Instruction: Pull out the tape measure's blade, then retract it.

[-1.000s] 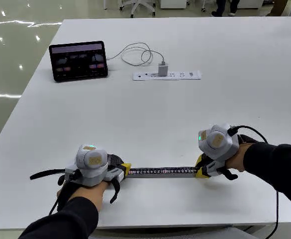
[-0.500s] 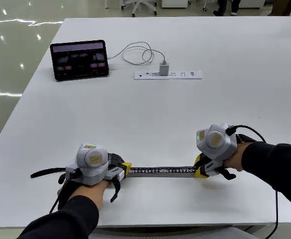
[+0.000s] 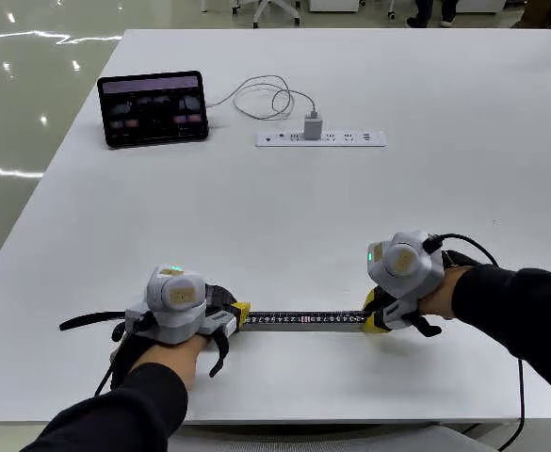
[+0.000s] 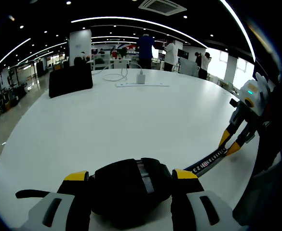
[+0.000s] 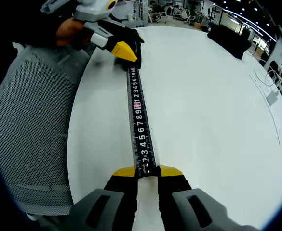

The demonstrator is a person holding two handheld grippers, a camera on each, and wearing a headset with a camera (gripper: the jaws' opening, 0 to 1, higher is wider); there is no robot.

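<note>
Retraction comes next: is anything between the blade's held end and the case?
Nothing visible: the black numbered blade runs over bare white table from the right gripper to the black case in the left gripper.

Left gripper (image 3: 238,316) tight around the tape measure (image 4: 131,188), right gripper (image 3: 373,321) tight on its blade (image 5: 140,124), facing each other.

A white table (image 3: 350,217) carries a dark tablet (image 3: 153,107) propped near its far left edge, screen lit. Just right lies a white power strip (image 3: 350,139) with a charger (image 3: 313,125) plugged in, its looped cable (image 3: 261,99) reaching the tablet
</note>
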